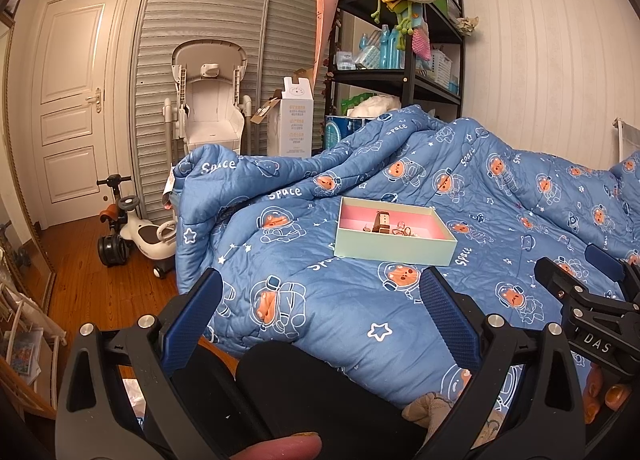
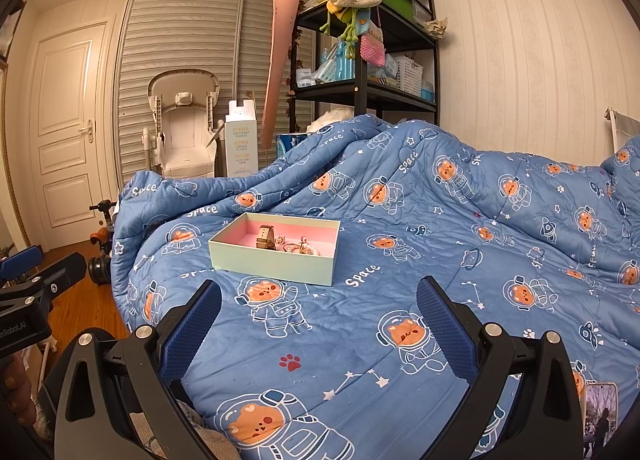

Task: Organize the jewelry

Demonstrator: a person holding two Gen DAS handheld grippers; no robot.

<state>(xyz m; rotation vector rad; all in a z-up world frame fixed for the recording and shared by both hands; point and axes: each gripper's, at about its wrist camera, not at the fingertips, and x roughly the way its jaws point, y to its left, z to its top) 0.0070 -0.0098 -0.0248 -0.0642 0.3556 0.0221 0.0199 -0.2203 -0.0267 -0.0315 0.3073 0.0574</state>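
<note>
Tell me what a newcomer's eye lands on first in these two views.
The blue space-bear quilt fills most of both views, rumpled over the bed. On it sits a pale green box with a pink inside, holding a watch and small jewelry pieces. Nearest the cameras, the left hand-held gripper and right hand-held gripper are open, short of the box.

Home bedroom: quilt-covered bed [image 2: 440, 219], louvred wardrobe [image 1: 208, 19], toy ride-on [image 1: 136, 232].
</note>
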